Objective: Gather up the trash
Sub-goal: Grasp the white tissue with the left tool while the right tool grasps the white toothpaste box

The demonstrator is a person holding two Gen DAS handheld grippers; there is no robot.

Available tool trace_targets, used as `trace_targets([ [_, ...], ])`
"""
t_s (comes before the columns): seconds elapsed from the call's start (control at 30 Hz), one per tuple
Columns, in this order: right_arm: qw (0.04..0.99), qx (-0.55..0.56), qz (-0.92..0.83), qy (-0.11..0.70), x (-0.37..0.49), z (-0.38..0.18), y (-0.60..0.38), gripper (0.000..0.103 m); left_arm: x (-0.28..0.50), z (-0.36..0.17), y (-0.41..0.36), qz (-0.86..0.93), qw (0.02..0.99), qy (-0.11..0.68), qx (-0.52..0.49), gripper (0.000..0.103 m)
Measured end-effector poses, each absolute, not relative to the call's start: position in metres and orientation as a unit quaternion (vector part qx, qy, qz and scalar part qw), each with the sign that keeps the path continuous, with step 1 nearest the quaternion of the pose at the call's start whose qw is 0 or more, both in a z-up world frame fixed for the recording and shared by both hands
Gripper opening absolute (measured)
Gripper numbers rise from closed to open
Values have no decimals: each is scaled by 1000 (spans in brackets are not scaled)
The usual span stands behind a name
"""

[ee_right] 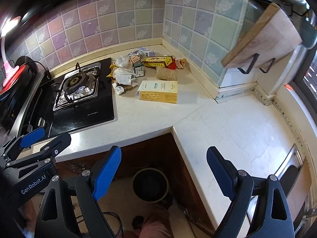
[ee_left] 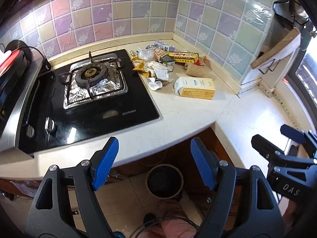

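A pile of trash (ee_left: 158, 63) lies in the counter's back corner, also in the right wrist view (ee_right: 134, 67): crumpled paper, wrappers, small boxes, a long yellow box (ee_left: 183, 56) and a brown scrubber roll (ee_left: 195, 70). A yellow-and-white carton (ee_left: 195, 87) (ee_right: 158, 92) lies in front of the pile. A dark round bin (ee_left: 164, 181) (ee_right: 150, 184) stands on the floor below the counter's inner corner. My left gripper (ee_left: 154, 162) is open and empty, held over the counter edge above the bin. My right gripper (ee_right: 164, 172) is open and empty beside it.
A black gas stove (ee_left: 89, 99) with a foil-lined burner sits left of the trash. A wooden cutting board (ee_right: 263, 41) hangs on a wall rack at right. A steel sink (ee_right: 291, 170) is at far right. Tiled walls back the white counter (ee_right: 227, 130).
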State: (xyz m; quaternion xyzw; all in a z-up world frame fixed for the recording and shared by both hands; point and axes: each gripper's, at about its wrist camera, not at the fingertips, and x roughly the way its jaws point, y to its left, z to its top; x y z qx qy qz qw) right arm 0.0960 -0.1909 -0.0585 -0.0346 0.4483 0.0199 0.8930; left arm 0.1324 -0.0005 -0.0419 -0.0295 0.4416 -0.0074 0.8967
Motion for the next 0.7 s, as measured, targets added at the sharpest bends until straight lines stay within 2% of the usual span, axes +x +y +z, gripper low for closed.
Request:
trace_targets([
  [0.43,866,-163,141,450,338,-134,-183,89,302,-90,-3,-20,883,469,28,73],
  [0.7,829,-234,246,444,419,-176,-166,89,383,-115,17,-42,865,500,-14,73],
])
